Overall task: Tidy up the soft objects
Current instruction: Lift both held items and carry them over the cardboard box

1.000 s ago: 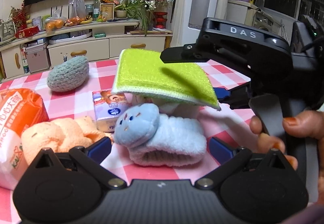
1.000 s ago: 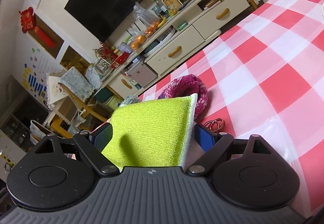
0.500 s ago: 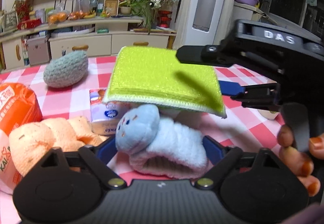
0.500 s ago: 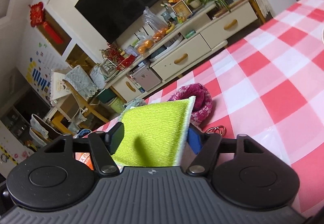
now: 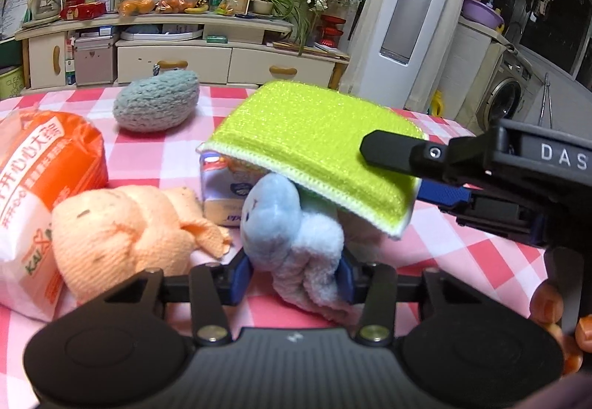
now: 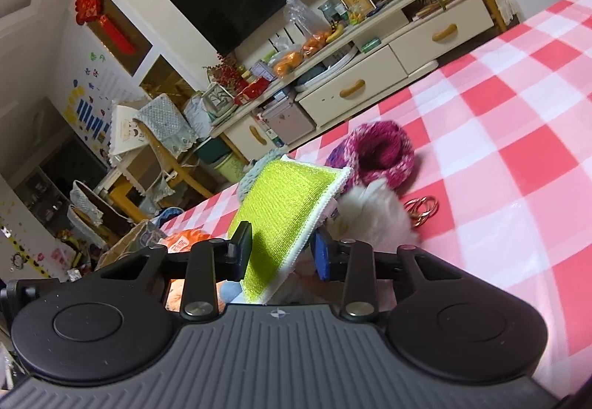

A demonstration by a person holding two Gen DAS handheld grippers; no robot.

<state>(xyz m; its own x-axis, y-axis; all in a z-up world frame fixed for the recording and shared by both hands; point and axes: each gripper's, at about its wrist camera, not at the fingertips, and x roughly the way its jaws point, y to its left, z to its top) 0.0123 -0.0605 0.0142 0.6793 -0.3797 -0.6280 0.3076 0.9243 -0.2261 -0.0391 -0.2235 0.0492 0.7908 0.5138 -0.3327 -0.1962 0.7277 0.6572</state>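
Checked tablecloth [image 5: 155, 157], cluttered. 2 grippers' jaws just closed: left gripper [image 5: 292, 276] now squeezing blue plush wristband [image 5: 296, 235] on table, right gripper [image 6: 283, 253] clamping green sponge [image 6: 285, 202] held above. Both look ready for lifting, sorting.

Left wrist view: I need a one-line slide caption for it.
Left claw has just closed on the blue plush toy, while the right claw clamps the green sponge above it.
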